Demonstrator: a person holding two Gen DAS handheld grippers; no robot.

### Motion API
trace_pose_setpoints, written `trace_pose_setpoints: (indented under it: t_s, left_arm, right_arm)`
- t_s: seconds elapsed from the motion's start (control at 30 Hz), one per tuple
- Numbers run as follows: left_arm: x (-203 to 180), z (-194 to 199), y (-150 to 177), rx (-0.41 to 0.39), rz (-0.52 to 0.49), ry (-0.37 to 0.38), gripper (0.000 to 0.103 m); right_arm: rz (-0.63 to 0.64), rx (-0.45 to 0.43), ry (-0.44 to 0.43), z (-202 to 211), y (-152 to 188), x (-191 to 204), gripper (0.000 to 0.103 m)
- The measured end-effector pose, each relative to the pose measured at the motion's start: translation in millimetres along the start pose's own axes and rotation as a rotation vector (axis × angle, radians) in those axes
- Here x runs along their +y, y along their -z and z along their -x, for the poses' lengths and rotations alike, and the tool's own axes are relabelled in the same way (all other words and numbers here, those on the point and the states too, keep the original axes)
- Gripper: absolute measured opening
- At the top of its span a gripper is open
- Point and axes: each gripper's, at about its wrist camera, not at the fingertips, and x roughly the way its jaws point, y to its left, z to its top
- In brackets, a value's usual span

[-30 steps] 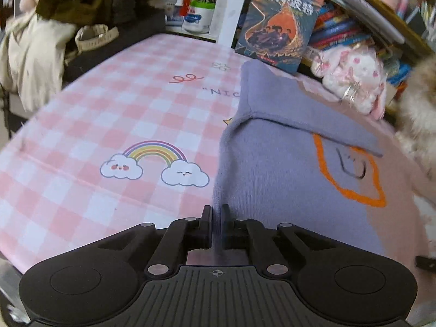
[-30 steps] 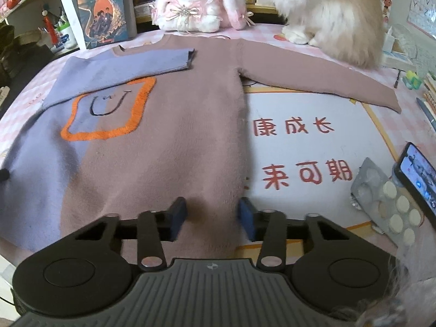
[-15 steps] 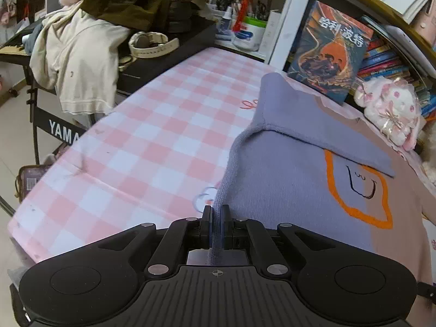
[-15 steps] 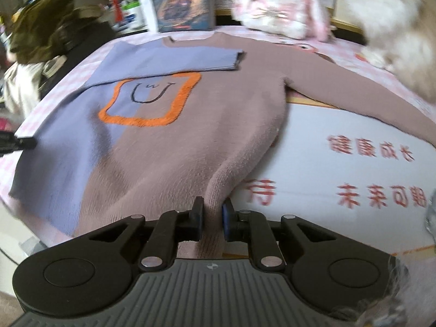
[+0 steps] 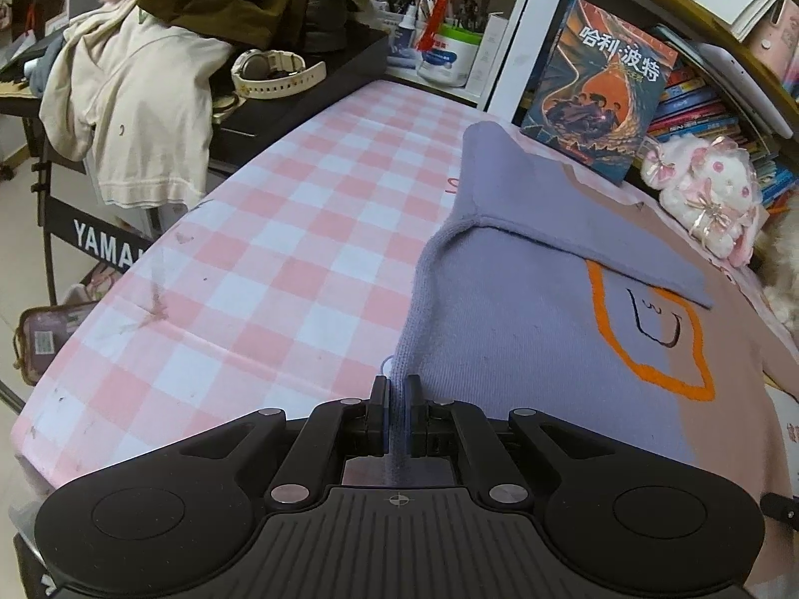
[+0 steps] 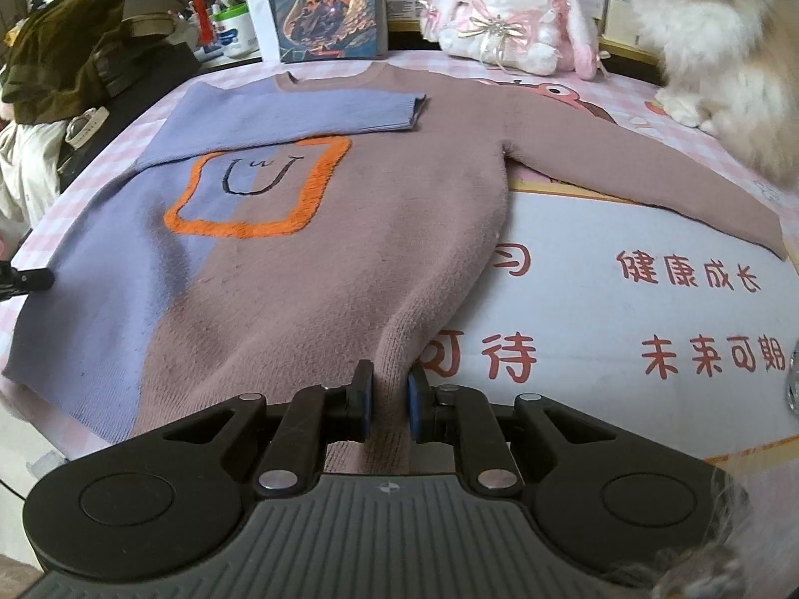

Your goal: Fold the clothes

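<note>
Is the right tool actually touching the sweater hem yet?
Touching. The right wrist view shows the right tool with both pads pressed on a bunched ridge of the sweater at its brown hem edge.

The book (image 5: 597,87) cover reads "哈利·波特". White letters "YAMA" stand on a black stand (image 5: 95,242), cut off. The white mat (image 6: 649,309) carries red "健康成长", "未来可期" and "可待".

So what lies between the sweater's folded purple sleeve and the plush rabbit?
In the right wrist view, only the sweater's brown shoulder and pink tablecloth separate the folded purple sleeve from the plush rabbit.
</note>
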Motion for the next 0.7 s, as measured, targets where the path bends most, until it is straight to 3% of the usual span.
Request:
trace_pose_setpoints:
  t_s: [0.1,0.23,0.37,0.43,0.57,0.7]
  left_arm:
    - [-1,5,-1,-0.018,-0.018,-0.018,0.012]
    - [-7,21,-5,-0.077,-0.050,-0.033,0.020]
    - [-19,36,-7,-0.126,-0.100,0.000,0.032]
    - [-26,40,-5,-0.140,-0.121,0.014,0.041]
    - [-37,43,-1,-0.151,-0.157,0.036,0.070]
    - [-40,38,4,-0.124,-0.153,0.056,0.070]
  right_arm:
    - [-0.019,0.003,0.017,1,1,1,0.015]
    - [-0.094,-0.011,0.025,10,0,-3,0.035]
    - [-0.122,-0.058,0.062,23,1,0,0.044]
    - [-0.126,-0.081,0.085,29,1,4,0.057]
    - [-0.126,-0.109,0.124,37,4,10,0.072]
    - [-0.128,-0.111,0.161,44,10,11,0.079]
